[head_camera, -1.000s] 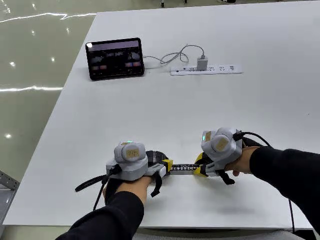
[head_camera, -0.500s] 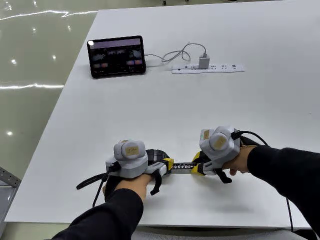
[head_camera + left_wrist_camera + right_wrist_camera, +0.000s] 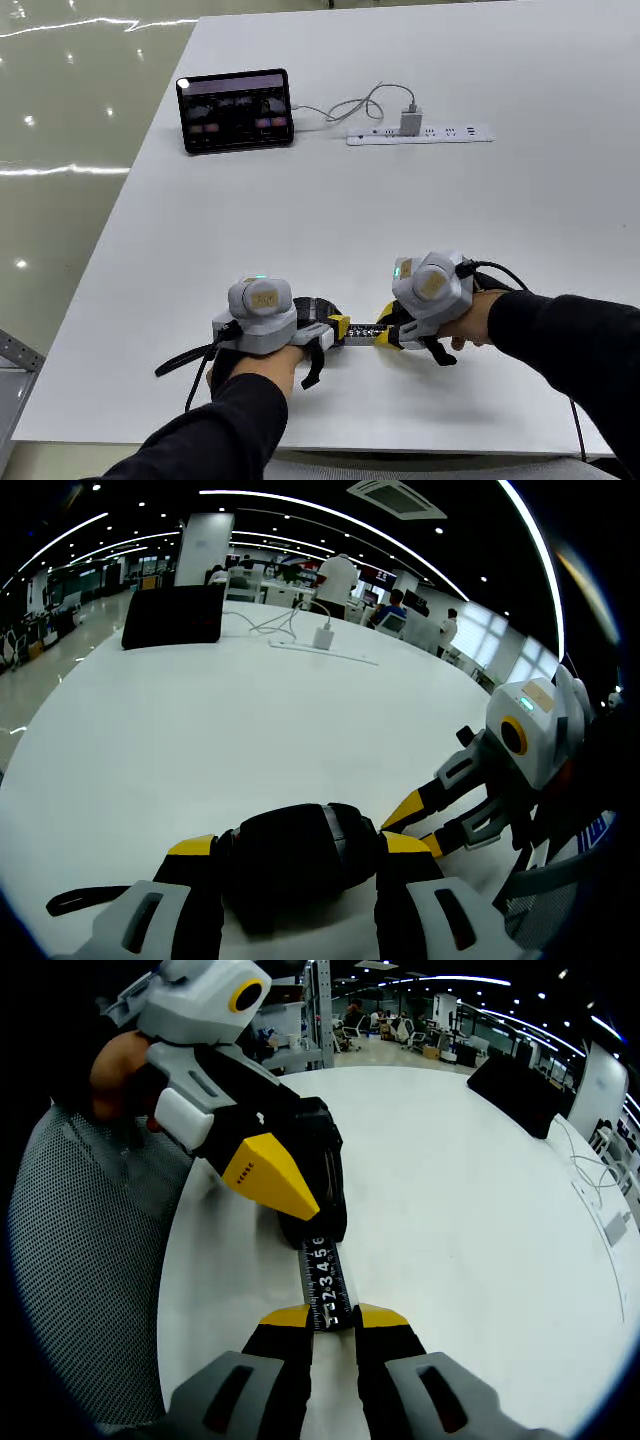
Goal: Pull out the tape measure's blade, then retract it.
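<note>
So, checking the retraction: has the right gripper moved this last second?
Yes. Against the white power strip, the right gripper, pinching the numbered blade, has shifted left, toward the black tape measure case in the left gripper.

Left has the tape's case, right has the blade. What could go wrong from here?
1. The right gripper pinches only the end of the blade; if it slips, the blade may whip back into the case.
2. The left gripper, clamped on the case, is close to the right one; moving nearer could knock them together and jar the case loose.
</note>
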Available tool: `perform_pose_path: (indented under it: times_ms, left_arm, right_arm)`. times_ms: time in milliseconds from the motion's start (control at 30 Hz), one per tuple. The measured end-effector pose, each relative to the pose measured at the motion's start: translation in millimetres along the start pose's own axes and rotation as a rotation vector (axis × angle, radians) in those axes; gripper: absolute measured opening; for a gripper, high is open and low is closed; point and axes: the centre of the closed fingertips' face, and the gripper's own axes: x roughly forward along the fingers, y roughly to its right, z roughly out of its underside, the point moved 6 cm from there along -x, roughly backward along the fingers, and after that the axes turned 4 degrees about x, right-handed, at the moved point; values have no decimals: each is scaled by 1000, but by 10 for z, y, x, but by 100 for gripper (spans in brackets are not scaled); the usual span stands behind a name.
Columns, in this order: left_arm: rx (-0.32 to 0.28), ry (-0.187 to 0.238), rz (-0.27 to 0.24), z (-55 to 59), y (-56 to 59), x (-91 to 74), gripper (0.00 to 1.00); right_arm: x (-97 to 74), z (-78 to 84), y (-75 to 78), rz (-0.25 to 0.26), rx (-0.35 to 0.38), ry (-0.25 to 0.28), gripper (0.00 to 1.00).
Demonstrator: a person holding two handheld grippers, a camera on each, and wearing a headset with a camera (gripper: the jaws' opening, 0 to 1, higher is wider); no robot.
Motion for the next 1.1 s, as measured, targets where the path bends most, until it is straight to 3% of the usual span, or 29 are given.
perform_pose_path:
  times_ms: [1100]
  left_arm:
    - [0, -4, 12, -9, -5, -12, 57]
  right_arm:
    - [174, -190, -64, -18, -14, 42, 12]
